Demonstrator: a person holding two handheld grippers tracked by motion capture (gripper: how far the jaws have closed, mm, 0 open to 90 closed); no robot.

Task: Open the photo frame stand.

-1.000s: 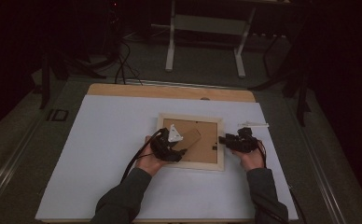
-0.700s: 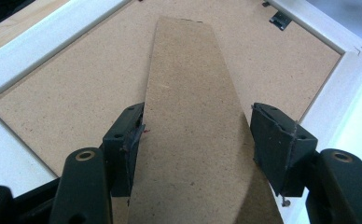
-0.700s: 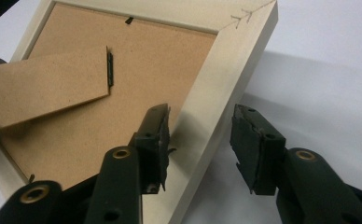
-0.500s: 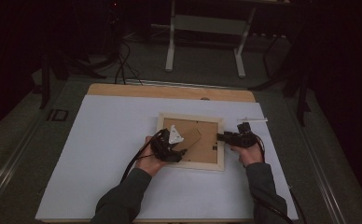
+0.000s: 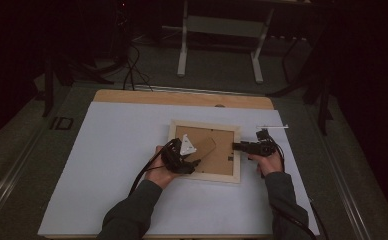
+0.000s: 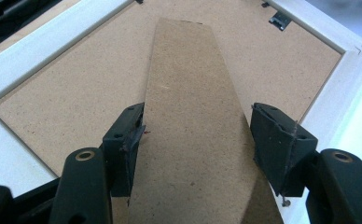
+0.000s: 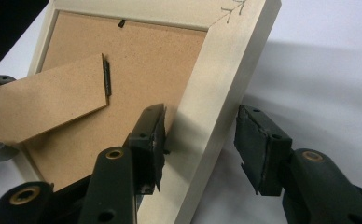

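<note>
Overall, high view: picture frame (image 5: 206, 152) lies face down on the white table (image 5: 107, 165); left gripper (image 5: 182, 161) sits over its near-left part, right gripper (image 5: 239, 146) at its right edge.
Progress, as I judge it: backing board (image 5: 222, 156) is in place, its clips look unturned, the stand leg (image 5: 204, 148) is partly lifted; most of the handling looks left to do.
Left gripper view: jaws straddle the stand leg (image 6: 193, 140), parted; one pad touches its edge, the other stands clear, so no grip. A clip (image 6: 280, 20) shows at the far rim.
Right gripper view: jaws straddle the frame's right rail (image 7: 212, 116), have just been opening, pads apart from the wood. The leg's hinge (image 7: 107, 77) shows, which the high view blurs.
</note>
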